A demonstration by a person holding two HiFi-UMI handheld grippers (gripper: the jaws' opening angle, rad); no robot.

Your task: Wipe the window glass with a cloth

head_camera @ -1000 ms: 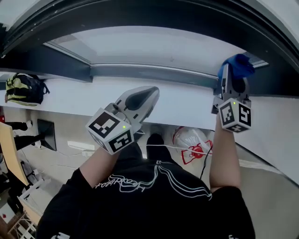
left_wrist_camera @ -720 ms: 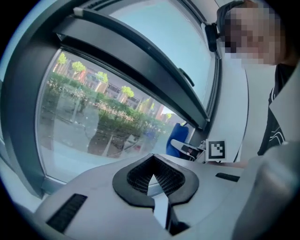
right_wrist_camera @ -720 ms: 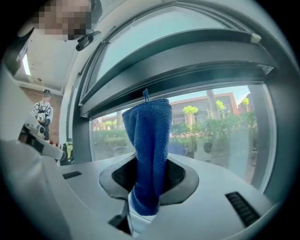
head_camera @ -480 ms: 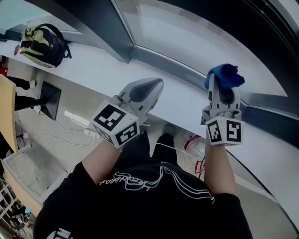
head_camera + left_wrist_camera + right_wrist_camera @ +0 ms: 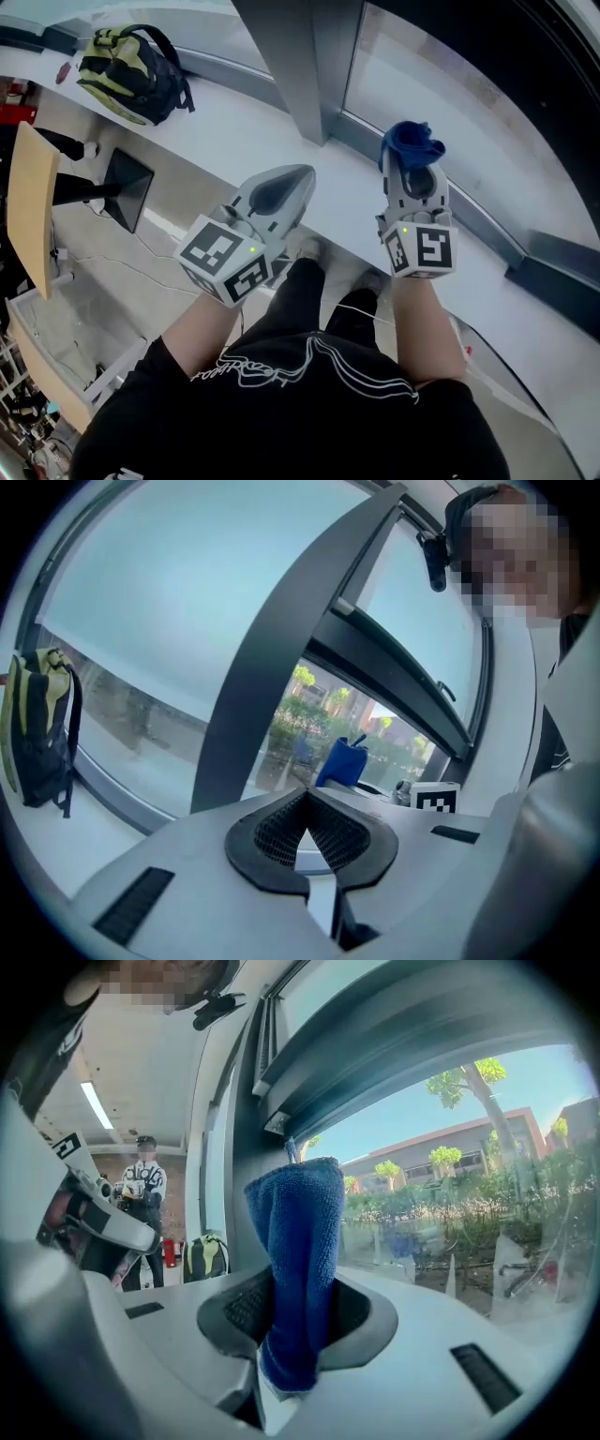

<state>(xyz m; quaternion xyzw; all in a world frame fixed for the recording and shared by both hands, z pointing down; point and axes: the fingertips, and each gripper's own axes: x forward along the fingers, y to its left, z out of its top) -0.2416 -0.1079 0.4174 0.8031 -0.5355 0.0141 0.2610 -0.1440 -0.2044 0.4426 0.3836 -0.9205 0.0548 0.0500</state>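
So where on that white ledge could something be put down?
The white ledge is bare between the backpack and the dark window post, and again to the right of the blue cloth. Only the backpack end is crowded.

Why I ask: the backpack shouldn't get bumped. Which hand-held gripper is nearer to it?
Left. The left hand-held gripper sits down-right of the backpack in the head view; the right hand-held gripper, shut on the blue cloth, is farther right, beyond the window post.

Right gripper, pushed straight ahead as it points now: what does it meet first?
Probably the window glass, with the blue cloth in the right gripper touching first; the gap is hard to judge.
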